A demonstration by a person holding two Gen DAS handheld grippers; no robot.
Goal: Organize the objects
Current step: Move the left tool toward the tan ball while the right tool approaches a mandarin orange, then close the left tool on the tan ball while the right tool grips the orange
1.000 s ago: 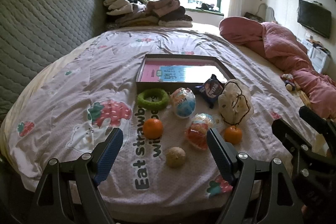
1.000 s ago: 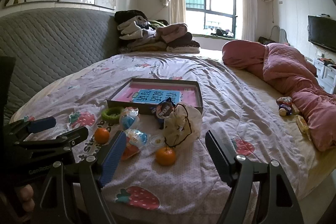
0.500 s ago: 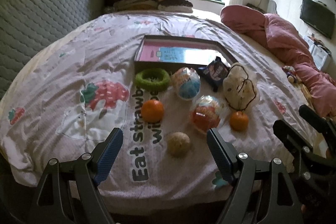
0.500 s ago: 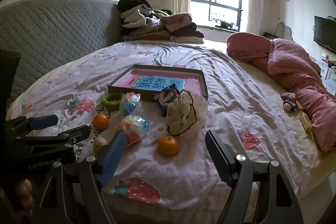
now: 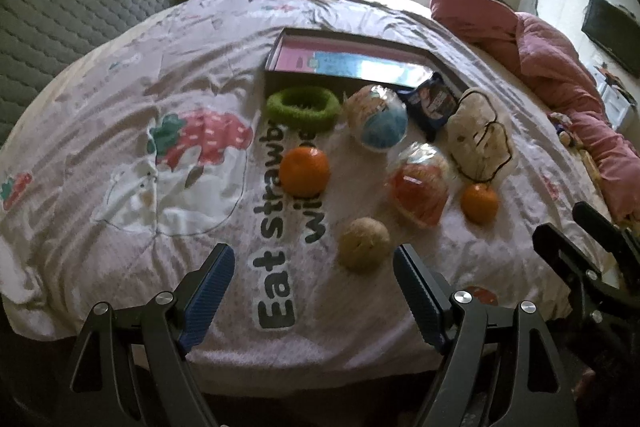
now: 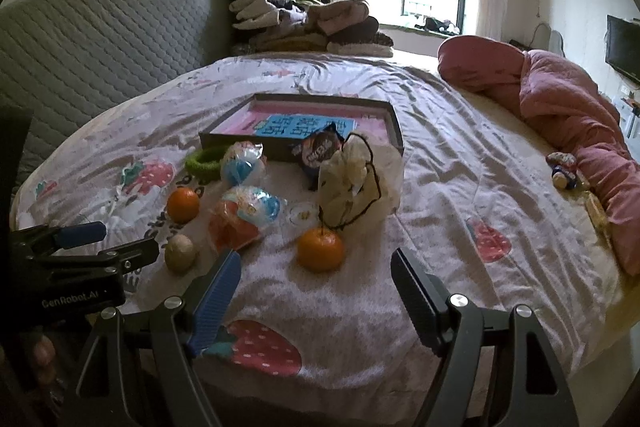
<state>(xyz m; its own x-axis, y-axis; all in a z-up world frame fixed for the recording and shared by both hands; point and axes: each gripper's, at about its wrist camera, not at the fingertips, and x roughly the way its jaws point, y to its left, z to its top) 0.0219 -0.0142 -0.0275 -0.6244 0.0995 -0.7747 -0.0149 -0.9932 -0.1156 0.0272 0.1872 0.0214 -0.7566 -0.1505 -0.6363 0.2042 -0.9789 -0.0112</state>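
Clutter lies grouped on the strawberry-print bedspread (image 5: 120,155) in front of a shallow dark box (image 5: 356,65), whose pink and blue printed bottom is bare. Touching or just beside the box's near wall are a fuzzy green ring (image 5: 303,105), a blue-and-white wrapped egg toy (image 5: 378,123) and a dark snack packet (image 5: 434,103) leaning on the wall. Right of the packet sits a cream drawstring pouch (image 5: 478,143) with a dark cord. Nearer the grippers lie an orange (image 5: 304,171) on the printed lettering, an orange-and-clear wrapped egg toy (image 5: 420,187), a second orange (image 5: 479,202) just below the pouch, and closest of all a tan ball (image 5: 363,243). From the right wrist view a small clear disc (image 6: 302,214) shows between the second egg toy and the pouch.

Left gripper (image 5: 314,295) hangs over the near edge of the bed, fingers spread wide and holding nothing; the tan ball sits just ahead of its right finger. Right gripper (image 6: 316,291) is likewise spread wide and empty, with the second orange just ahead between its fingers. Each gripper shows at the edge of the other's view.

Beyond the box are a rumpled pink quilt (image 6: 560,107), a heap of folded clothes (image 6: 300,23) by the window and a grey quilted headboard (image 6: 100,39)
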